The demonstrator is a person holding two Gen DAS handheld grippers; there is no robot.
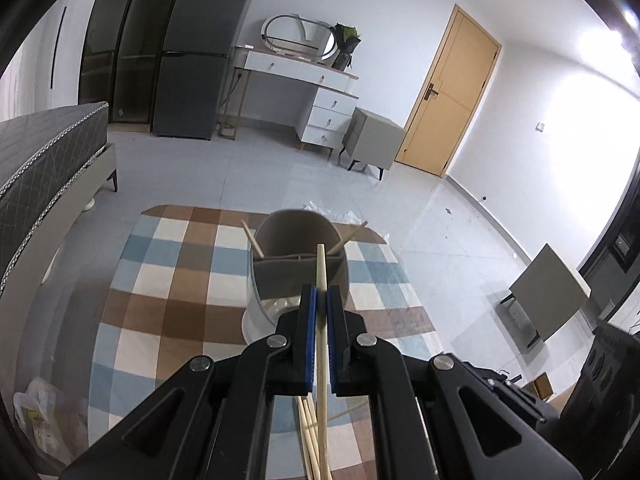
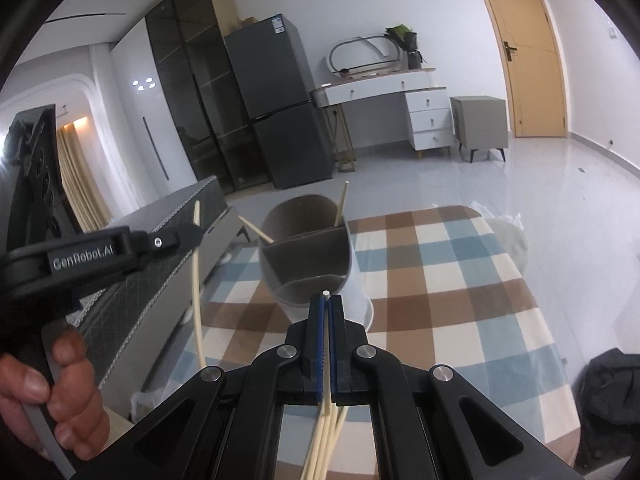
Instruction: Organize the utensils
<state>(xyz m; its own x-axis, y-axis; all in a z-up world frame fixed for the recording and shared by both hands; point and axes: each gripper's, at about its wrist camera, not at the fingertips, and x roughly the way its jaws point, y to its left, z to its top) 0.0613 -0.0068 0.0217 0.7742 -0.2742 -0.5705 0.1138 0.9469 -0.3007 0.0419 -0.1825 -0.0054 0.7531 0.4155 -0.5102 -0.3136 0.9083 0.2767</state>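
Observation:
A grey-brown utensil holder [image 1: 298,276] on a white base stands on the checked tablecloth [image 1: 168,248], with two wooden chopsticks [image 1: 251,238] leaning out of its back compartment. My left gripper [image 1: 322,295] is shut on one chopstick [image 1: 321,268], held just in front of the holder. My right gripper [image 2: 327,299] is shut on another chopstick [image 2: 326,294], also close before the holder [image 2: 308,248]. The right wrist view shows the left gripper [image 2: 194,236] from the side, left of the holder, its chopstick [image 2: 196,288] hanging down. Several loose chopsticks [image 2: 324,440] lie on the cloth below.
A person's hand [image 2: 60,380] grips the left tool's handle. Crumpled clear plastic [image 1: 340,216] lies behind the holder at the table's far edge. A grey bed [image 1: 44,160] stands to the left. A fridge [image 1: 200,52], a white dresser [image 1: 316,84] and a wooden door [image 1: 452,92] line the far wall.

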